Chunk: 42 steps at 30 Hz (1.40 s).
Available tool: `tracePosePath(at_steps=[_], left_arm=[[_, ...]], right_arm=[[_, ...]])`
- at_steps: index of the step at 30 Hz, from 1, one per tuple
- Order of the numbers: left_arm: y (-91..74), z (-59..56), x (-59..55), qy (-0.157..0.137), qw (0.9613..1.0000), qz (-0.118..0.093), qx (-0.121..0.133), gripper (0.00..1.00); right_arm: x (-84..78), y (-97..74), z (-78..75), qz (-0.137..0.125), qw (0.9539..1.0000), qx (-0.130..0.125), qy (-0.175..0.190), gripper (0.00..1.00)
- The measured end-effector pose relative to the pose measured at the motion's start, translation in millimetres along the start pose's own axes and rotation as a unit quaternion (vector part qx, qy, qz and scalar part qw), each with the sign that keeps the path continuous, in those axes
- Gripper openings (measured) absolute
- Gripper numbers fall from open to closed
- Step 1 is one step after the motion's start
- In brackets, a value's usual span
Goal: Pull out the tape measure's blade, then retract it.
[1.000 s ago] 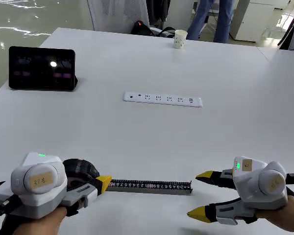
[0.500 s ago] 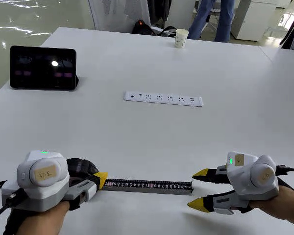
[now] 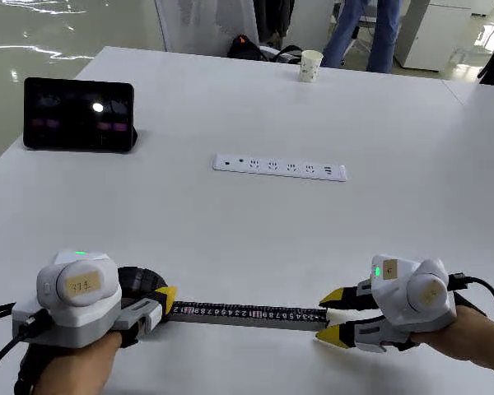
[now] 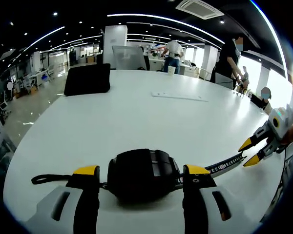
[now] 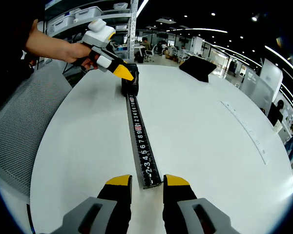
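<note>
A black tape measure (image 3: pixel 140 284) rests on the white table (image 3: pixel 255 230) at the near left, and my left gripper (image 3: pixel 152 300) is shut on its case (image 4: pixel 144 173). Its dark blade (image 3: pixel 247 313) lies flat on the table, drawn out to the right. The blade's end (image 5: pixel 149 181) sits between the yellow fingertips of my right gripper (image 3: pixel 331 316). Those jaws stand close on either side of the blade, with a thin gap still showing. In the right gripper view the blade (image 5: pixel 141 141) runs straight away to the case (image 5: pixel 130 84).
A dark tablet (image 3: pixel 80 113) stands at the far left. A white power strip (image 3: pixel 278 167) lies mid-table and a paper cup (image 3: pixel 311 65) sits near the far edge, where a person (image 3: pixel 358 25) stands. A mesh chair (image 5: pixel 19 131) is beside the table.
My right gripper has moved left up to the blade's end and its jaws have narrowed from wide open. The left gripper keeps its hold on the case.
</note>
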<state>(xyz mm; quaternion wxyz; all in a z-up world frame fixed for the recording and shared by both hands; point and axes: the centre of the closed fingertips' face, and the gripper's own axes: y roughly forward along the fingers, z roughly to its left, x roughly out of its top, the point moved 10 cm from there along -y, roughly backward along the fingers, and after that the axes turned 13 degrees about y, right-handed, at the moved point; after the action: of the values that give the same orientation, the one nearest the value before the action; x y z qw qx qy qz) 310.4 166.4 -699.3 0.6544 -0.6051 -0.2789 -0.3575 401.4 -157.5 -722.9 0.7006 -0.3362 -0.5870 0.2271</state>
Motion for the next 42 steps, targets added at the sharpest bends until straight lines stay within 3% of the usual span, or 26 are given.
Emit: tracePosePath(at_steps=[8,22,42], left_arm=[[4.8,-2.1,-0.5,-0.004,1.0000,0.006,-0.003,0.60],[8.9,-2.6,-0.1,-0.012,0.9999,0.008,-0.002,0.60],[11.3,-3.1,-0.2,-0.005,0.9998,0.019,-0.003,0.61]], right_arm=[[-1.8,3.3,-4.7,0.011,0.9998,0.013,-0.008,0.20],[-3.9,7.9,-10.5,0.010,0.9995,0.027,-0.015,0.13],[-11.1,10.8,-20.4,0.006,0.9993,0.034,0.014,0.13]])
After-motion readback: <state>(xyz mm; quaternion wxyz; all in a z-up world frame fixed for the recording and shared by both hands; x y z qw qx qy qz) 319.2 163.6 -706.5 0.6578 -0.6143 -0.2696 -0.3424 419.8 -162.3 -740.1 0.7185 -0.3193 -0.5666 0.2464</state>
